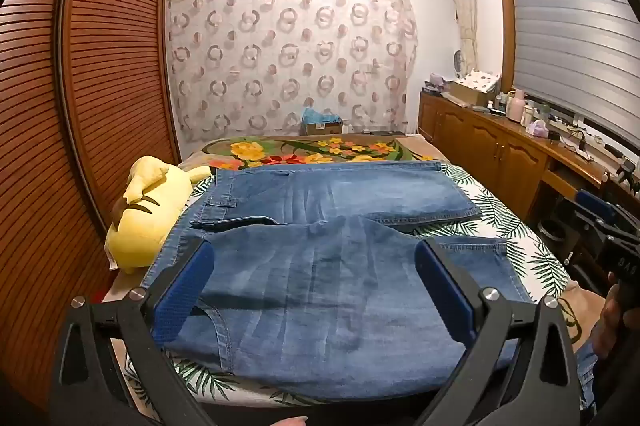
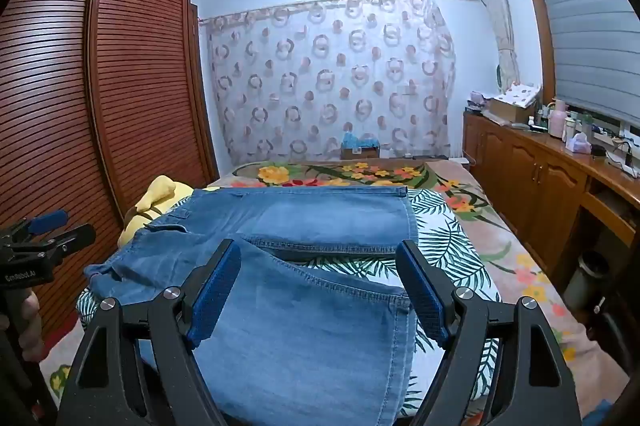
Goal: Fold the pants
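Observation:
Blue denim pants (image 1: pixel 320 290) lie spread flat on the bed, waist to the left beside a plush toy, both legs running right. The far leg (image 2: pixel 320 218) lies apart from the near leg (image 2: pixel 304 338), with a strip of sheet between them. My left gripper (image 1: pixel 314 250) stands open over the upper part of the near leg, its blue pads (image 1: pixel 188 290) wide apart and gripping nothing. My right gripper (image 2: pixel 318 248) is open too, over the hem end of the near leg. The left gripper (image 2: pixel 64 226) also shows at the left edge of the right wrist view.
A yellow plush toy (image 1: pixel 148 210) lies at the bed's left edge against the slatted wooden wardrobe (image 1: pixel 100 66). A leaf-print sheet (image 1: pixel 512 226) covers the bed, with a floral blanket (image 1: pixel 320 150) at the far end. A cluttered wooden cabinet (image 1: pixel 500 154) lines the right wall.

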Demonstrator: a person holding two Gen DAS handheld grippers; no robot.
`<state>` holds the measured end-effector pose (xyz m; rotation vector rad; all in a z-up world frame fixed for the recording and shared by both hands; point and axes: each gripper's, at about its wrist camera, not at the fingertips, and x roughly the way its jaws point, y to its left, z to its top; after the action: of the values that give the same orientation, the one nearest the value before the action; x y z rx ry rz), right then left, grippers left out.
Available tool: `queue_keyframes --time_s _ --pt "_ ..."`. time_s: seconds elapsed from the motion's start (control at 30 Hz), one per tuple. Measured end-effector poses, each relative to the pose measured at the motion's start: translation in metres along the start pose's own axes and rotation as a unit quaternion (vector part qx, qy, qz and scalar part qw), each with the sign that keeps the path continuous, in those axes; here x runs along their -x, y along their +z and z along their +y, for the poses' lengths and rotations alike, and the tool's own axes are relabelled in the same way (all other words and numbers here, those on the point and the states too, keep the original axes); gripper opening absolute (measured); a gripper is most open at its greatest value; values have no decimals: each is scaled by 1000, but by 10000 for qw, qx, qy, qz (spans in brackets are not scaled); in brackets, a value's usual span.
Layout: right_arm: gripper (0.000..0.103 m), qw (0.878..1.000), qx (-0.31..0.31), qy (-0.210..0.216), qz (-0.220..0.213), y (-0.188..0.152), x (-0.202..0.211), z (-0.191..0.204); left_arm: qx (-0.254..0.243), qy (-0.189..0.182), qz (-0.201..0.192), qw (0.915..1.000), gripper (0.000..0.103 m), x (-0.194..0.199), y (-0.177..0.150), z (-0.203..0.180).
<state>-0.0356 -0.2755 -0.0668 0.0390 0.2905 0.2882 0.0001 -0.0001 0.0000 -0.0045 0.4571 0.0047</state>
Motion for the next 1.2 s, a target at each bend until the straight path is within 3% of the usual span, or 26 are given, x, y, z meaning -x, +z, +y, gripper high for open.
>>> queue_keyframes --time_s 1.2 --pt "81 10000 50 22 -21 2 2 -1 -8 -16 -56 10000 101 -1 -1 1"
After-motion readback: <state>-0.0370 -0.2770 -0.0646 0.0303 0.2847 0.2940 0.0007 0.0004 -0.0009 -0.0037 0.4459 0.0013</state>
